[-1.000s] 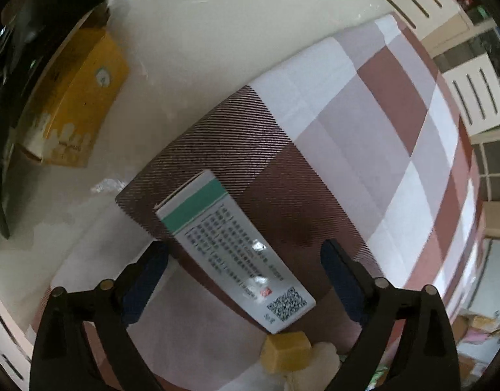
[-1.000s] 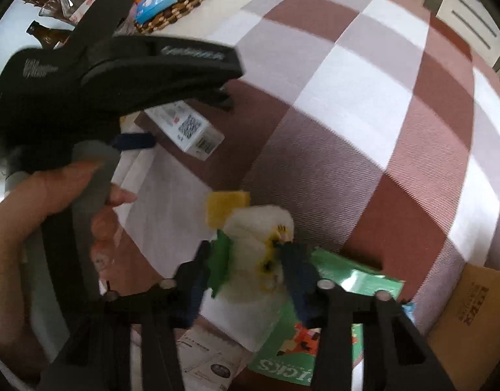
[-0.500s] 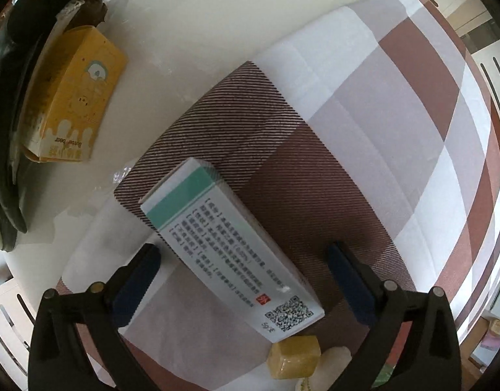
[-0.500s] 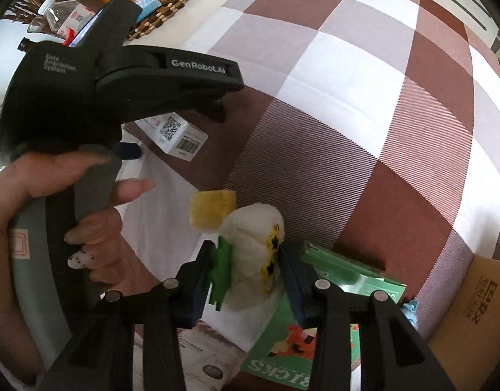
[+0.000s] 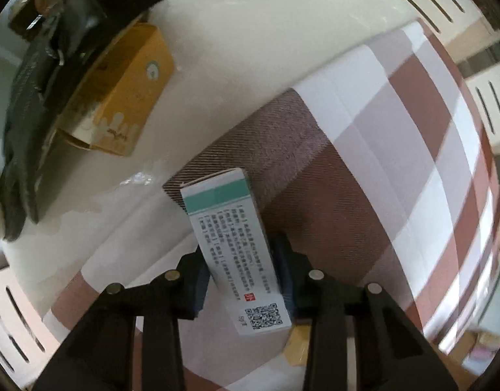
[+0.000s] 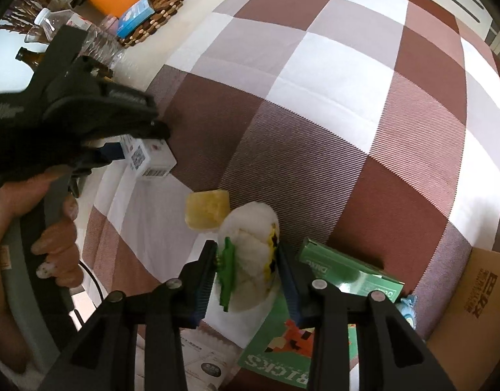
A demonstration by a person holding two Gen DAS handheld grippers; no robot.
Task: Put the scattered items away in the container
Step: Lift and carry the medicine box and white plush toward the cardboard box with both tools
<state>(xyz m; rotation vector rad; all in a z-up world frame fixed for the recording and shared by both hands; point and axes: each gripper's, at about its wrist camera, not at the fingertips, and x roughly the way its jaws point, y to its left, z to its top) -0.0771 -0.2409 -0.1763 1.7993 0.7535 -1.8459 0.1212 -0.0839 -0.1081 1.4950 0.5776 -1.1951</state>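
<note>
Below, the white rectangular carton with a green band is clamped by the left gripper; the white plush toy is being squeezed by the closing right gripper.

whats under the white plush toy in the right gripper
Under the white plush toy: checked cloth and an edge of the green bricks box. The toy itself covers whatever is directly beneath it.

Twill-woven checked cloth, matt; glossy cardboard medicine box; fluffy plush toy; black matt plastic tool.
</note>
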